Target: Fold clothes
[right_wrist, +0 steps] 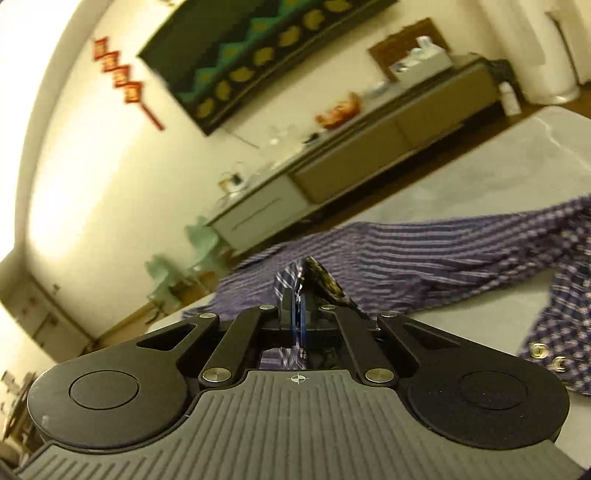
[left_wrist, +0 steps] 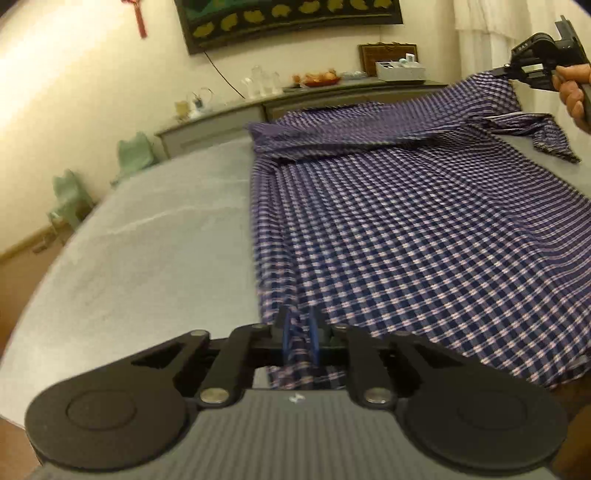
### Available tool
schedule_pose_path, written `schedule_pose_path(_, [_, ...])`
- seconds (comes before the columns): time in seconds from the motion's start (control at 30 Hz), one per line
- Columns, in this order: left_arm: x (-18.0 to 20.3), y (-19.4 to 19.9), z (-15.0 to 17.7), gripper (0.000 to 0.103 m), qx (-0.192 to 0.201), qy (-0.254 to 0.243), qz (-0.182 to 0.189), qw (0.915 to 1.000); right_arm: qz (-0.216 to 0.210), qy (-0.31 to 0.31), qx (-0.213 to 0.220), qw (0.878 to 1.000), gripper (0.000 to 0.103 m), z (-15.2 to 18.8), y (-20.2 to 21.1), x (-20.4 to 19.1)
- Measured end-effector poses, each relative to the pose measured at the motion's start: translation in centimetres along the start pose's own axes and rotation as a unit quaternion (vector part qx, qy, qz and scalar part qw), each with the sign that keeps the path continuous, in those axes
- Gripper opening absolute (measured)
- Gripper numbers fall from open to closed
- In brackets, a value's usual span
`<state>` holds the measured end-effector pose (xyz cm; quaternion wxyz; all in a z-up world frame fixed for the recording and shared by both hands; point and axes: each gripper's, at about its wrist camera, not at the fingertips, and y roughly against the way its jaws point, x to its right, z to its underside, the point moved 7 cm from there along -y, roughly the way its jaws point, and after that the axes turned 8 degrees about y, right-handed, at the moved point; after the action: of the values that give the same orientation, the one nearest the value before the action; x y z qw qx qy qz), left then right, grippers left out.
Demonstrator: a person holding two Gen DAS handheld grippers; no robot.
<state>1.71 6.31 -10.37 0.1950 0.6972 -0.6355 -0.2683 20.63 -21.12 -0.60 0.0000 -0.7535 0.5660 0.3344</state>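
A blue, purple and white checked shirt (left_wrist: 424, 240) lies spread over the grey table top (left_wrist: 147, 240). My left gripper (left_wrist: 298, 334) is shut on the shirt's near hem, with cloth pinched between its blue pads. At the far right, my right gripper (left_wrist: 508, 72), held by a hand (left_wrist: 570, 88), is shut on the shirt's upper edge and holds it lifted off the table. In the right wrist view that gripper (right_wrist: 298, 314) pinches a fold of the shirt (right_wrist: 443, 254), and a cuff with metal snaps (right_wrist: 546, 354) lies to the right.
A long low sideboard (left_wrist: 295, 99) stands against the far wall, carrying glassware, a fruit bowl (left_wrist: 319, 78) and a white box (left_wrist: 400, 70). Two pale green chairs (left_wrist: 70, 195) stand left of the table. A dark framed picture (left_wrist: 288, 18) hangs above.
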Motion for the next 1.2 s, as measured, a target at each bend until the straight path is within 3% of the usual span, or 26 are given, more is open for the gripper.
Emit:
schedule_pose_path(0.03, [0.0, 0.2, 0.1, 0.029, 0.004, -0.002, -0.011, 0.9999, 0.004, -0.004, 0.003, 1.000, 0.000, -0.1, 0.0, 0.4])
schedule_pose_path(0.1, [-0.2, 0.2, 0.4, 0.034, 0.005, 0.001, -0.022, 0.9998, 0.010, -0.012, 0.009, 1.000, 0.000, -0.5, 0.1, 1.1])
schedule_pose_path(0.23, [0.0, 0.0, 1.3, 0.034, -0.016, -0.009, -0.014, 0.9997, 0.012, -0.028, 0.029, 0.999, 0.000, -1.6, 0.3, 2.0])
schedule_pose_path(0.27, [0.1, -0.2, 1.5, 0.028, -0.023, -0.015, -0.011, 0.9996, 0.013, -0.034, 0.037, 0.999, 0.000, -2.0, 0.5, 2.3])
schedule_pose_path(0.3, [0.2, -0.2, 1.5, 0.007, -0.024, -0.017, -0.008, 0.9995, 0.015, -0.036, 0.038, 0.999, 0.000, -2.0, 0.5, 2.5])
schedule_pose_path(0.33, [0.3, 0.0, 1.3, 0.003, -0.021, -0.016, -0.006, 0.9996, 0.017, -0.037, 0.039, 0.998, 0.000, -1.9, 0.5, 2.6])
schedule_pose_path(0.67, [1.8, 3.3, -0.8, 0.001, 0.014, -0.008, 0.036, 0.9992, 0.050, -0.041, 0.046, 0.997, 0.000, -1.6, 0.5, 4.0])
schedule_pose_path(0.77, [1.9, 2.4, 0.0, 0.001, -0.011, -0.017, 0.038, 0.9991, 0.069, -0.042, 0.049, 0.996, 0.000, -1.5, 0.5, 4.7])
schedule_pose_path(0.87, [3.2, 1.7, 1.2, 0.003, -0.037, -0.045, 0.069, 0.9959, 0.085, -0.040, 0.059, 0.994, 0.000, -1.6, 0.6, 5.1])
schedule_pose_path(0.93, [4.0, 1.9, 1.5, 0.015, -0.027, -0.071, 0.064, 0.9950, 0.089, -0.043, 0.061, 0.993, 0.000, -1.7, 0.6, 5.4])
schedule_pose_path(1.0, [3.6, 2.7, 1.2, 0.016, -0.010, -0.064, 0.053, 0.9965, 0.096, -0.044, 0.059, 0.993, 0.004, -1.6, 0.5, 5.7])
schedule_pose_path(1.07, [2.8, 3.5, 0.7, 0.031, 0.009, -0.040, 0.033, 0.9986, 0.085, -0.042, 0.047, 0.994, 0.009, -1.3, 0.3, 5.2])
schedule_pose_path(1.1, [2.4, 3.9, 0.6, 0.048, 0.018, -0.030, 0.020, 0.9992, 0.069, -0.036, 0.038, 0.996, 0.010, -1.1, 0.1, 4.2])
schedule_pose_path(1.13, [2.4, 4.1, 0.8, 0.059, 0.021, -0.029, 0.013, 0.9993, 0.051, -0.028, 0.028, 0.998, 0.021, -0.9, -0.1, 3.1])
schedule_pose_path(1.17, [2.6, 4.1, 1.1, 0.061, 0.019, -0.033, 0.012, 0.9992, 0.029, -0.013, 0.016, 0.999, 0.030, -0.3, -0.3, 1.5])
schedule_pose_path(1.2, [3.0, 4.1, 1.5, 0.061, 0.015, -0.042, 0.014, 0.9989, 0.004, 0.005, -0.001, 1.000, 0.048, 0.6, -0.7, -0.5])
